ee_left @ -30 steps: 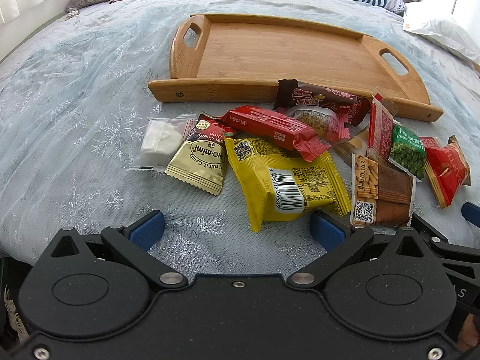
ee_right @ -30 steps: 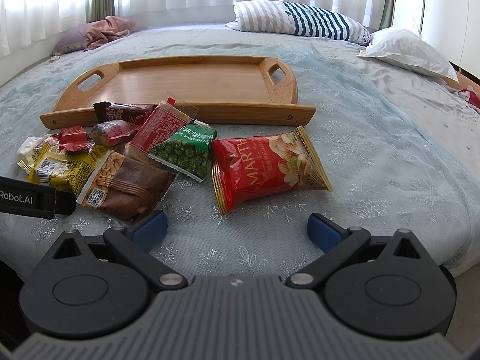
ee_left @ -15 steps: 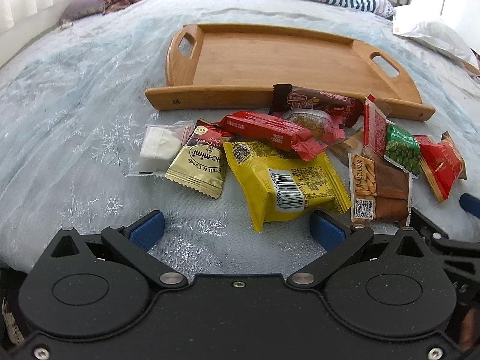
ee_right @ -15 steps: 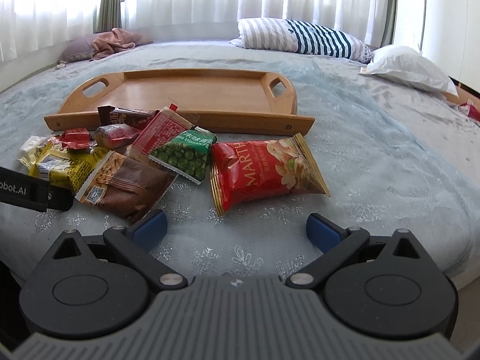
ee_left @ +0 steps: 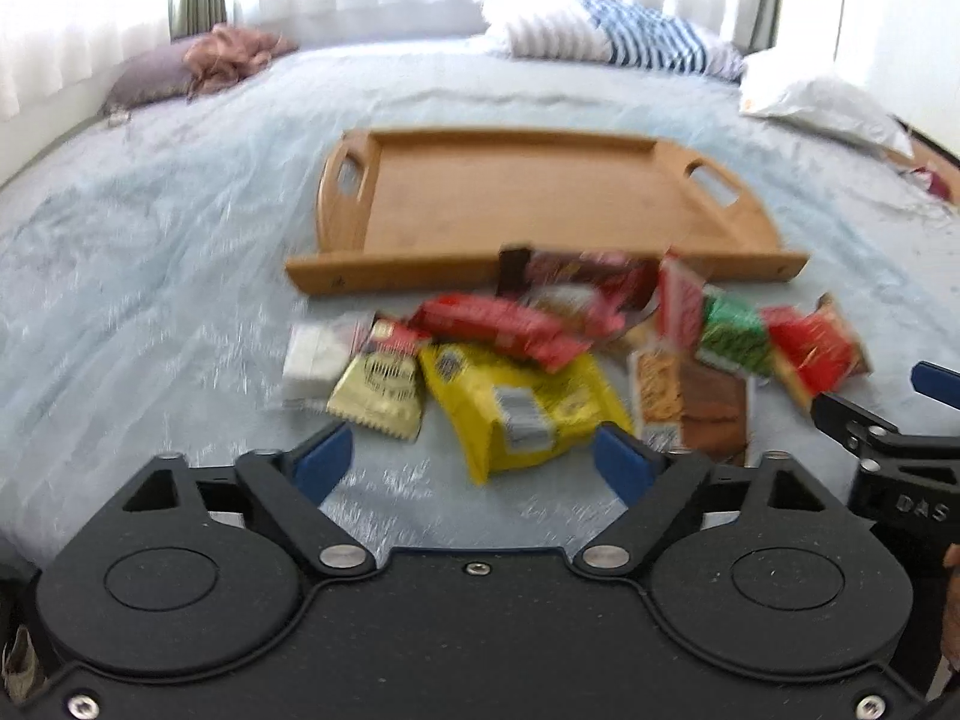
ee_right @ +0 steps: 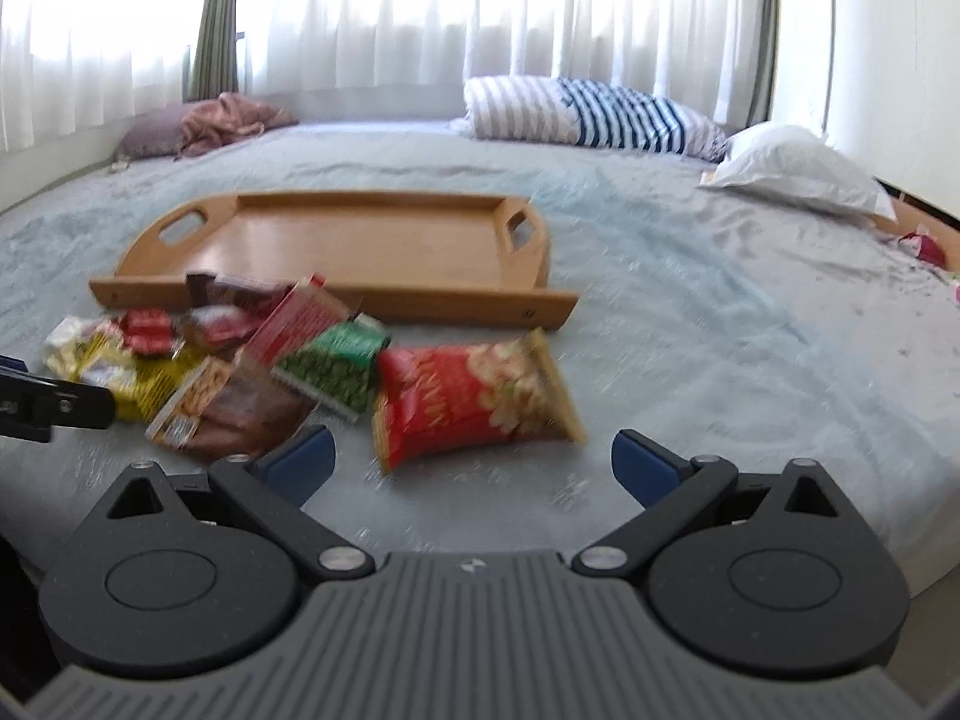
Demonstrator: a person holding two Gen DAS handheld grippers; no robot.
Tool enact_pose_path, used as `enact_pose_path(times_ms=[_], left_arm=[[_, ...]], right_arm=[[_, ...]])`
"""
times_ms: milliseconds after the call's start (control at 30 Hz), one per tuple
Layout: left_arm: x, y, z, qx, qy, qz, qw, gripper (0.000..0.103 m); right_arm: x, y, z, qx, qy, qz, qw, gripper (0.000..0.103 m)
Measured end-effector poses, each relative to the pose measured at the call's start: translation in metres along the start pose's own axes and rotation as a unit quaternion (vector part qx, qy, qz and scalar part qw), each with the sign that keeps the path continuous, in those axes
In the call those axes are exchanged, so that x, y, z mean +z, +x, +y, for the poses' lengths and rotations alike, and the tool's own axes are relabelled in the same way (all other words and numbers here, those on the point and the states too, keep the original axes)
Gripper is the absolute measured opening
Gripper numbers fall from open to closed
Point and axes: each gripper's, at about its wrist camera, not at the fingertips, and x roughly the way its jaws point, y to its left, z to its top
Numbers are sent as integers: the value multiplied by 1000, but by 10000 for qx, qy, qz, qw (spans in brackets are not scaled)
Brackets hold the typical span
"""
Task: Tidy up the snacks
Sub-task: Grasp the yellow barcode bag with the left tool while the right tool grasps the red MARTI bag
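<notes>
The left gripper has just been closing, nothing held; the right gripper is spread, empty; snacks lie at twelve o'clock, before the bare tray; sorting is unstarted.

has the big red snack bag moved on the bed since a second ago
No. In the right wrist view the red snack bag lies just as before: beside the green packet, in front of the wooden tray. Only the camera shifted.
</notes>
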Motion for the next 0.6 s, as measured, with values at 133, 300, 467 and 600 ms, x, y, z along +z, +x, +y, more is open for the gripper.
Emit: enact_pose_path(times_ms=[133, 300, 467, 600], left_arm=[[7, -1, -8, 6, 42, -242, 9997, 79], [11, 14, -17, 143, 37, -116, 9998, 75], [10, 27, -15, 9, -196, 120, 9997, 67], [9, 29, -18, 41, -111, 85, 9999, 63]], right_arm=[[7, 3, -7, -121, 19, -173, 9998, 99], [12, 9, -13, -139, 102, -225, 9996, 90], [12, 15, -14, -98, 154, -181, 9997, 85], [11, 16, -10, -68, 116, -187, 9997, 85]])
